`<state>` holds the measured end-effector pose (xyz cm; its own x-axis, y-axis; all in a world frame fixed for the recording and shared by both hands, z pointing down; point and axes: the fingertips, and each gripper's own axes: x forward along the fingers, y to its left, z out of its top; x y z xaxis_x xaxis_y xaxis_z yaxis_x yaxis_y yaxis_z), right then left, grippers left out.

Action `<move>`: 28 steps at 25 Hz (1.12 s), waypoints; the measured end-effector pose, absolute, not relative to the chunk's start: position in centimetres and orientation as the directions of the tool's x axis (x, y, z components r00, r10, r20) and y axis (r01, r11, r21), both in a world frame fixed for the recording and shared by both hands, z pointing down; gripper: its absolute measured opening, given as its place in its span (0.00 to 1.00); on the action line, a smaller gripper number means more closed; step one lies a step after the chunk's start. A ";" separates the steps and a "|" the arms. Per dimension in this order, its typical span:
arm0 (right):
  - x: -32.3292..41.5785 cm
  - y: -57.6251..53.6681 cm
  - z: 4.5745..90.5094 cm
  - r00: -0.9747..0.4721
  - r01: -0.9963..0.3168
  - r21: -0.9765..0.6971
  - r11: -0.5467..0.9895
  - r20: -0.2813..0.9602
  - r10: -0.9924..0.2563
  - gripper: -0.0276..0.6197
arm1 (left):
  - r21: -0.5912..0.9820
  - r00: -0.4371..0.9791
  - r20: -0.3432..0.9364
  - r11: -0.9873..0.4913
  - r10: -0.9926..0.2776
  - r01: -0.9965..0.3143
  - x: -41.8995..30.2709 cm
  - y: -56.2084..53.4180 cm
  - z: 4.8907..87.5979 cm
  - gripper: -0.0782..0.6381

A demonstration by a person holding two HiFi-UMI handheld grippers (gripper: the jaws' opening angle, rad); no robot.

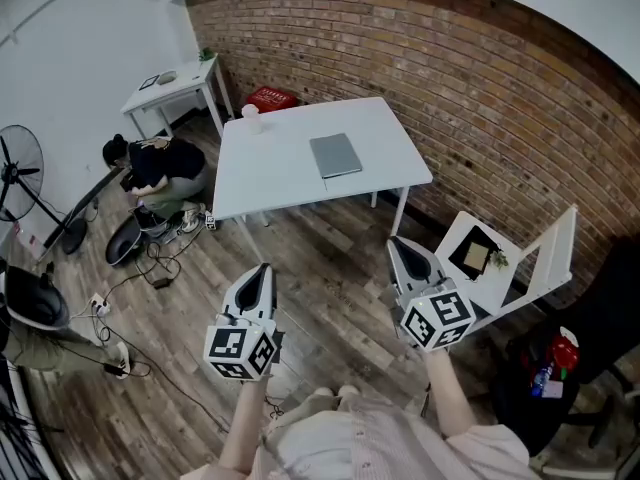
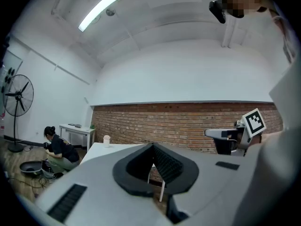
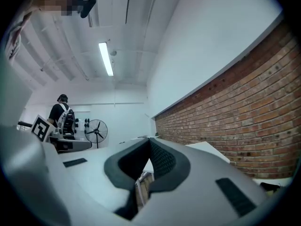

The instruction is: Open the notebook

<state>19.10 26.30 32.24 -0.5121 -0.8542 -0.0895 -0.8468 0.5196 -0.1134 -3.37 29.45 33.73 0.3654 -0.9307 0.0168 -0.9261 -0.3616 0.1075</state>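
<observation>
A closed grey notebook (image 1: 335, 155) lies flat on the white table (image 1: 280, 173), right of its middle. My two grippers hang side by side over the wood floor, well short of the table's near edge, pointing level toward it. The left gripper (image 1: 263, 271) is shut, its dark pads meeting at the tip (image 2: 152, 149) with nothing between them. The right gripper (image 1: 398, 246) is shut too and holds nothing (image 3: 149, 142). The notebook is hidden in both gripper views.
A white cup (image 1: 250, 114) stands at the table's far left corner. A brick wall (image 1: 480, 88) runs behind. A person (image 1: 150, 163) crouches at the left among cables, near a fan (image 1: 15, 168) and a small white side table (image 1: 180, 86). A white rack (image 1: 510, 258) stands at right.
</observation>
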 end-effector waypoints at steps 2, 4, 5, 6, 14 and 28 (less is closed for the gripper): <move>19.2 26.1 32.4 -0.509 -0.848 -0.118 0.516 -0.087 -0.856 0.05 | 0.111 0.360 0.019 -0.356 -0.933 -0.928 -3.4 29.4 33.9 0.10; 19.4 25.9 32.5 -0.513 -0.844 -0.127 0.521 -0.092 -0.854 0.05 | 0.113 0.356 0.021 -0.351 -0.934 -0.929 -3.3 29.1 34.0 0.10; 19.5 25.7 32.6 -0.518 -0.839 -0.133 0.527 -0.097 -0.850 0.05 | 0.113 0.354 0.022 -0.350 -0.935 -0.930 -3.2 28.9 34.0 0.10; 19.6 25.6 32.7 -0.525 -0.834 -0.139 0.534 -0.099 -0.846 0.05 | 0.112 0.353 0.022 -0.348 -0.936 -0.931 -3.0 28.8 34.1 0.10; 20.8 23.8 34.3 -0.522 -0.838 -0.153 0.523 -0.054 -0.852 0.15 | 0.128 0.342 0.037 -0.335 -0.939 -0.933 -1.8 27.8 35.1 0.10; 20.8 19.7 36.7 -0.514 -0.842 -0.186 0.507 -0.010 -0.857 0.30 | 0.151 0.343 0.075 -0.329 -0.937 -0.932 -1.7 24.2 37.0 0.10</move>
<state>20.81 19.66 36.66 -0.5144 -0.8575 -0.0105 -0.8416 0.5071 -0.1859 -1.71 24.22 37.03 0.3425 -0.9365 0.0750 -0.9322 -0.3289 0.1510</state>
